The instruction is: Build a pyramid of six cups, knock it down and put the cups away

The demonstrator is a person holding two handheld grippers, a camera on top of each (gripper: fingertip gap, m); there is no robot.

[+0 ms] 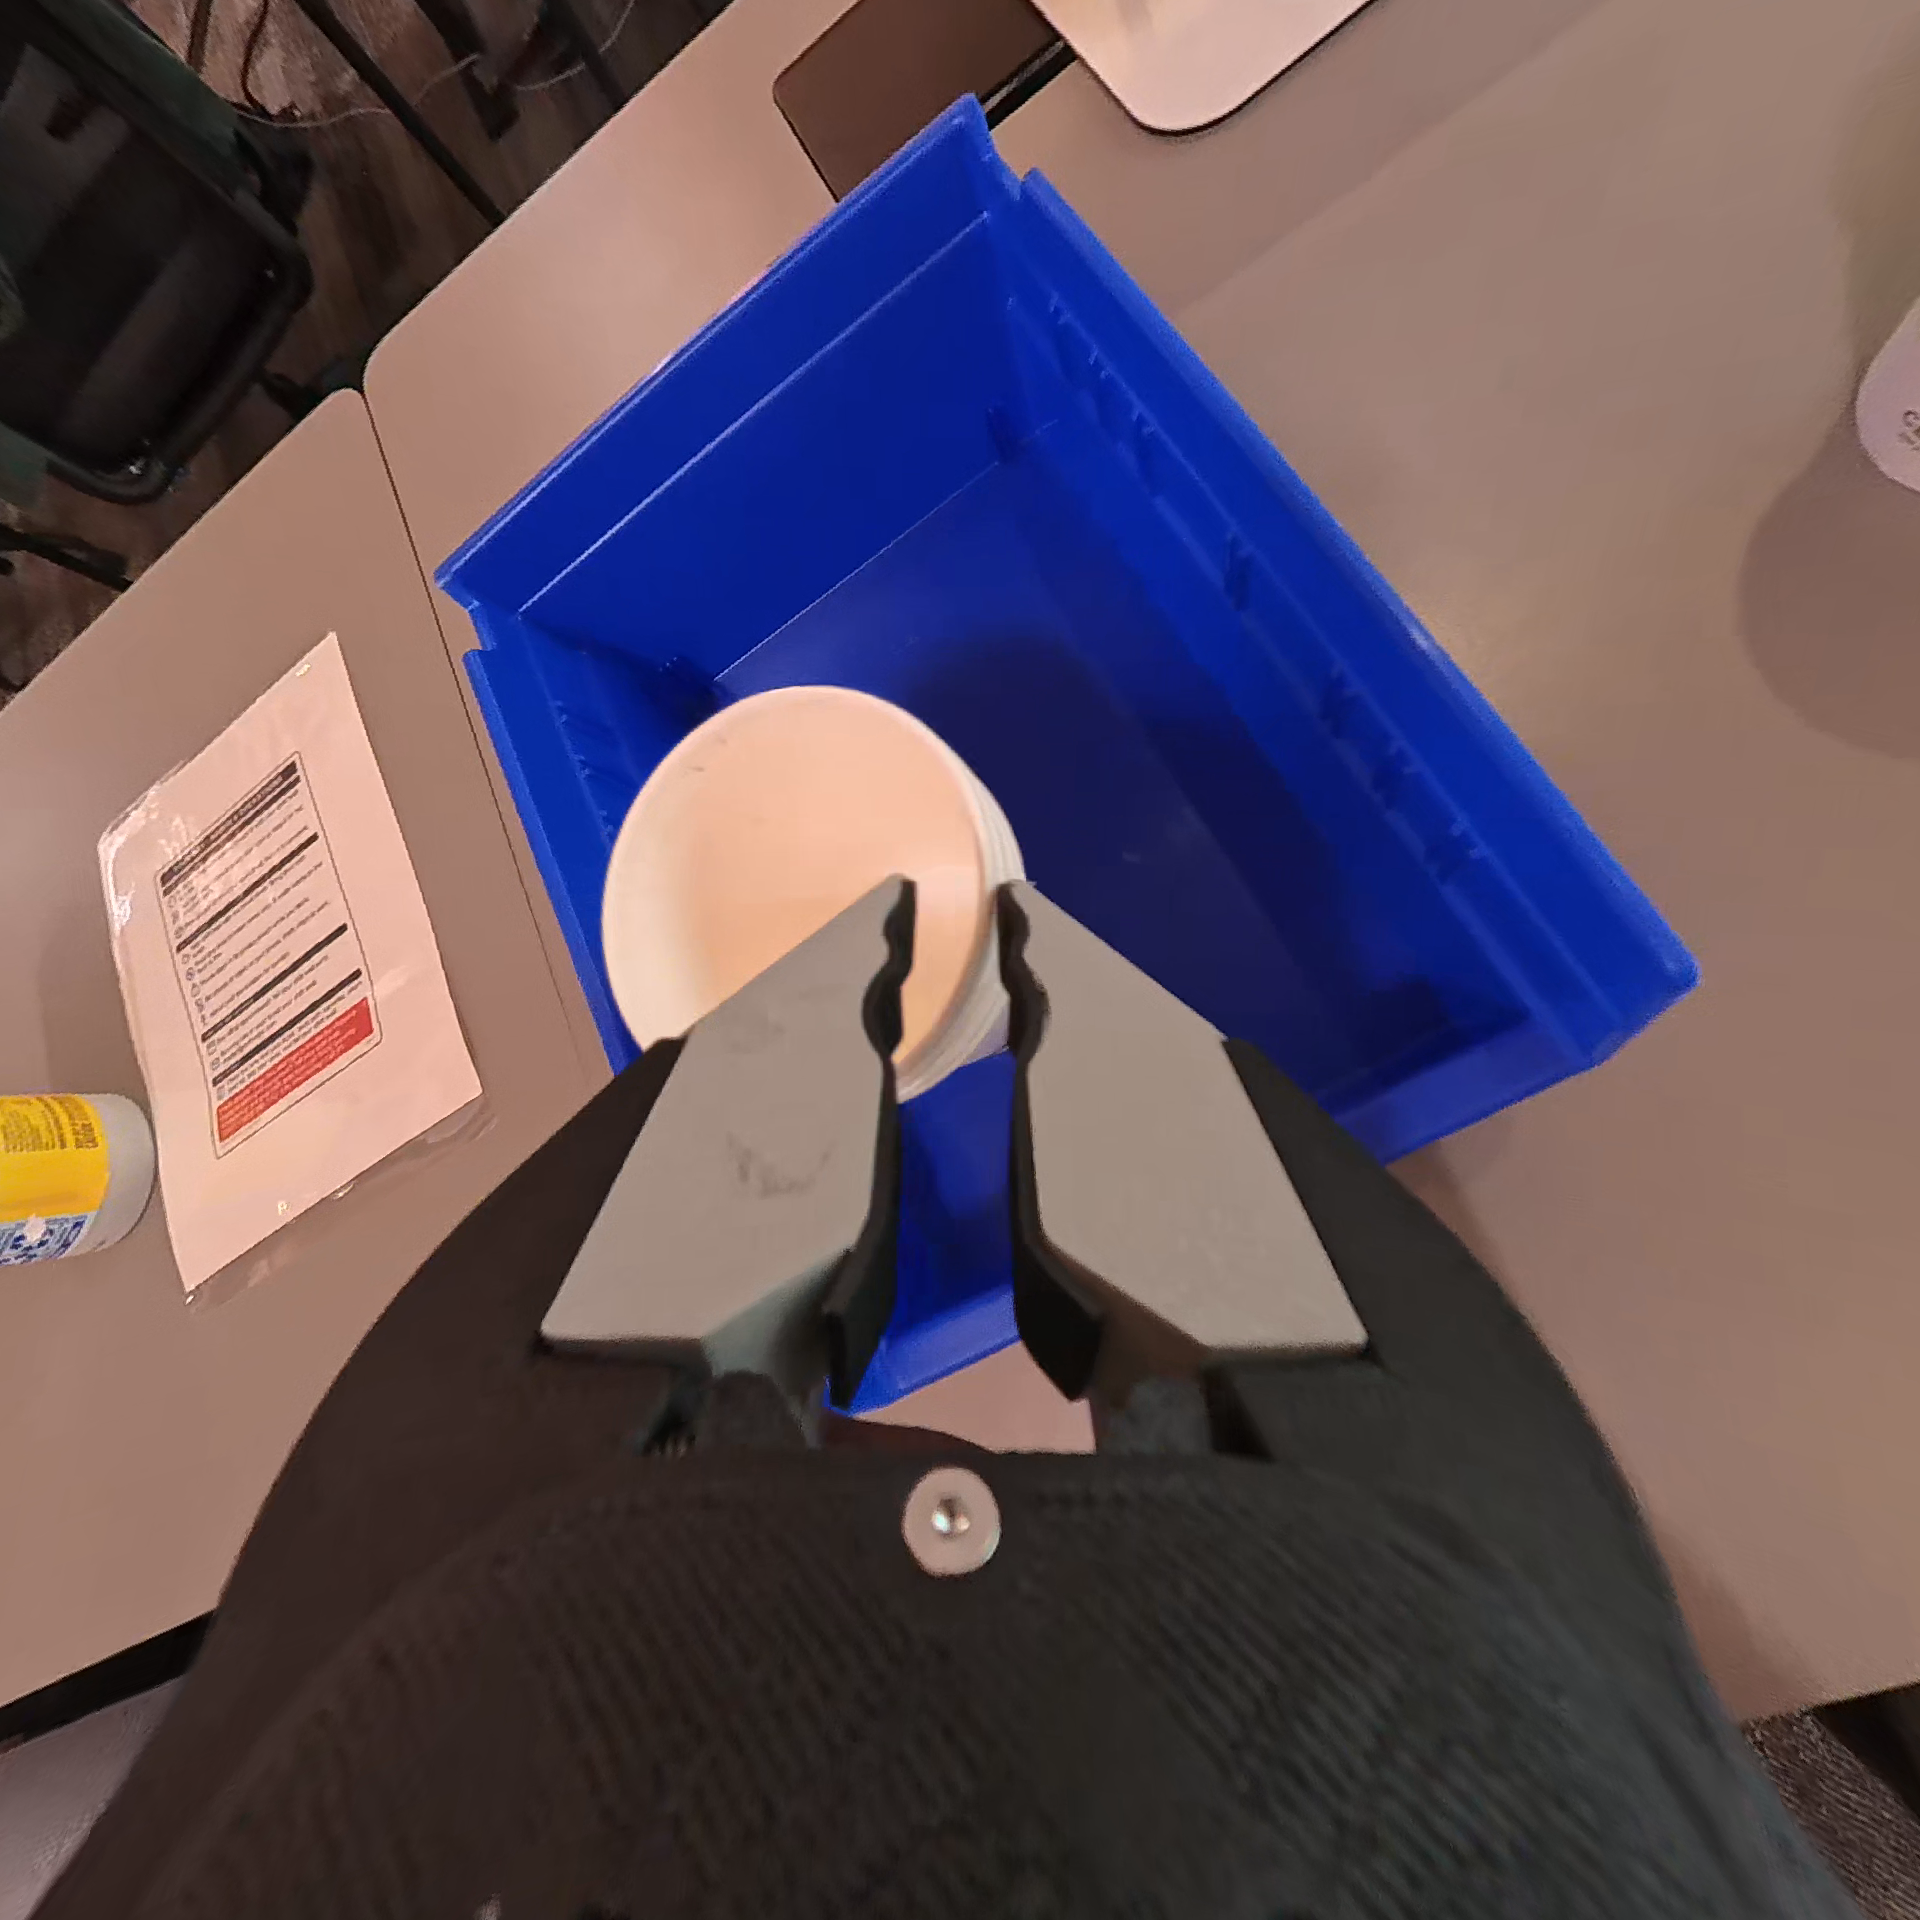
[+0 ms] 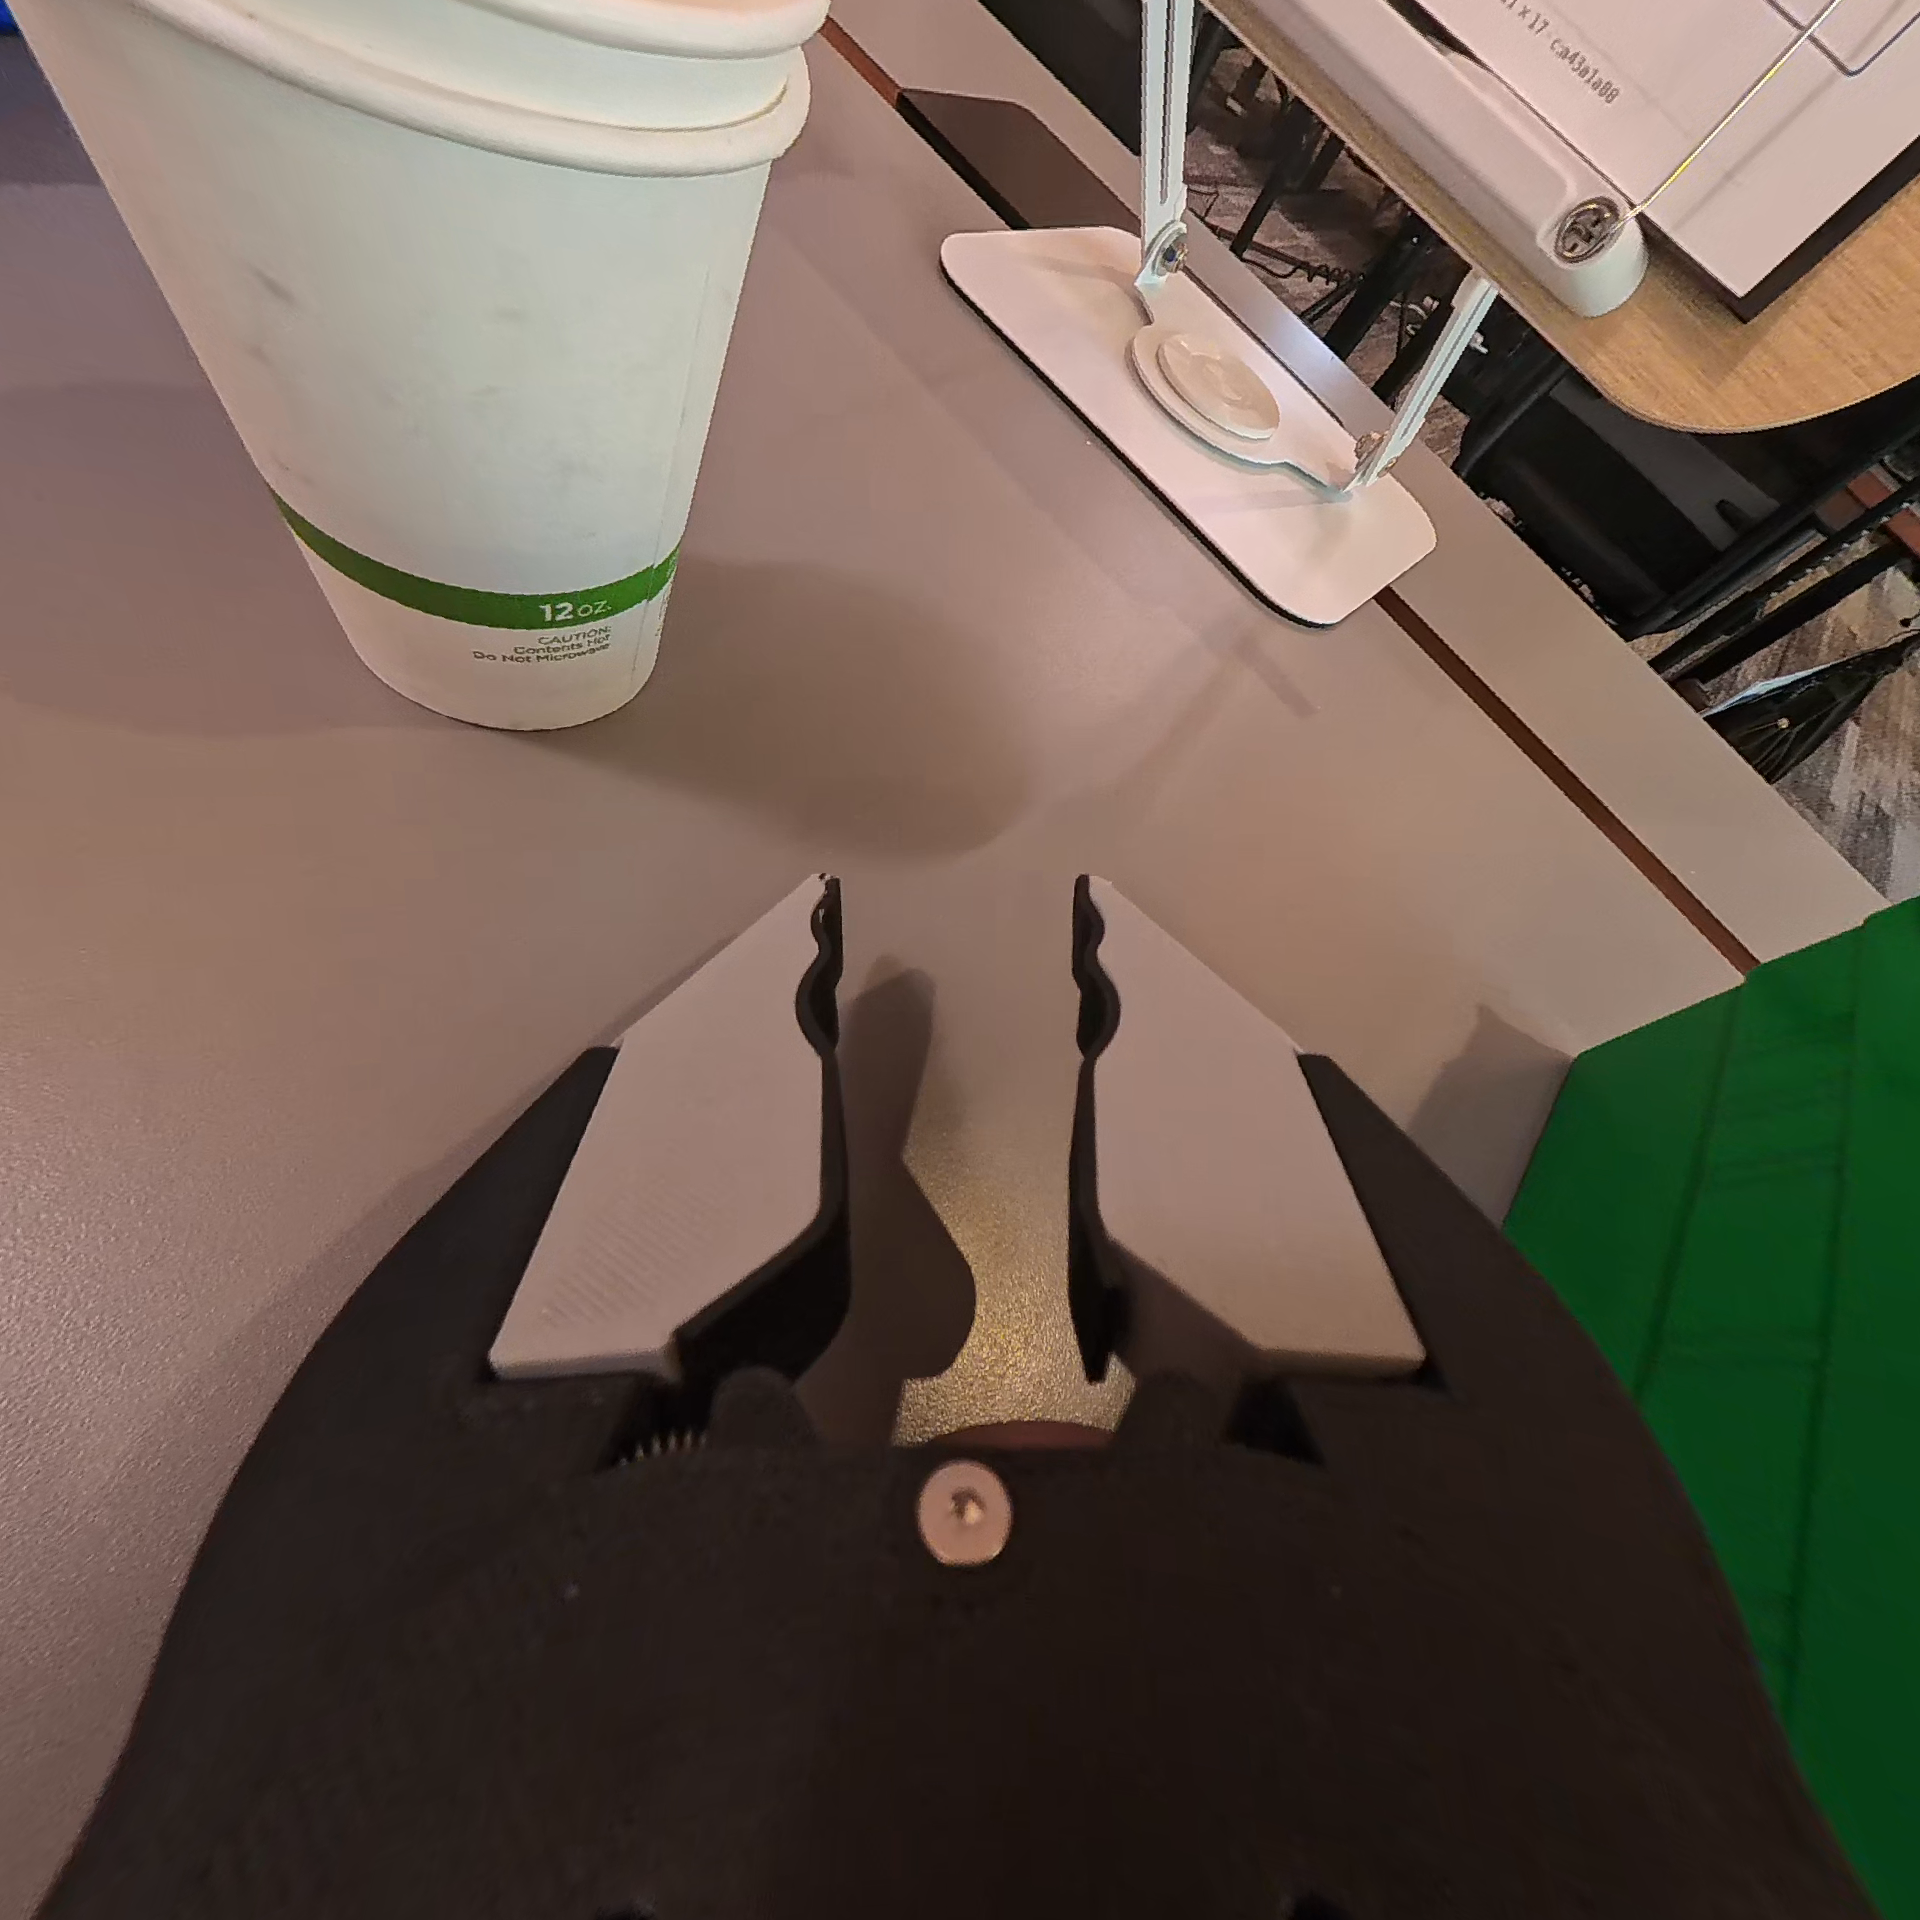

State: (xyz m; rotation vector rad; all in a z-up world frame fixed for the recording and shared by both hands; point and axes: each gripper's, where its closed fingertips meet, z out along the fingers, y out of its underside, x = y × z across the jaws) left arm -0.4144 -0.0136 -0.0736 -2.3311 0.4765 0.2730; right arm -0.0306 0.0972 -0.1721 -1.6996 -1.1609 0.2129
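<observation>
Left gripper pinches the rim of nested white paper cups over the blue plastic bin's near corner, while the right gripper, spread, holds nothing beside a second white nested stack standing on the grey worktop.

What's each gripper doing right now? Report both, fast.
Left gripper: shut on the rim of the stack of white cups, held over the blue bin.
Right gripper: open, holding nothing, over the table.
</observation>
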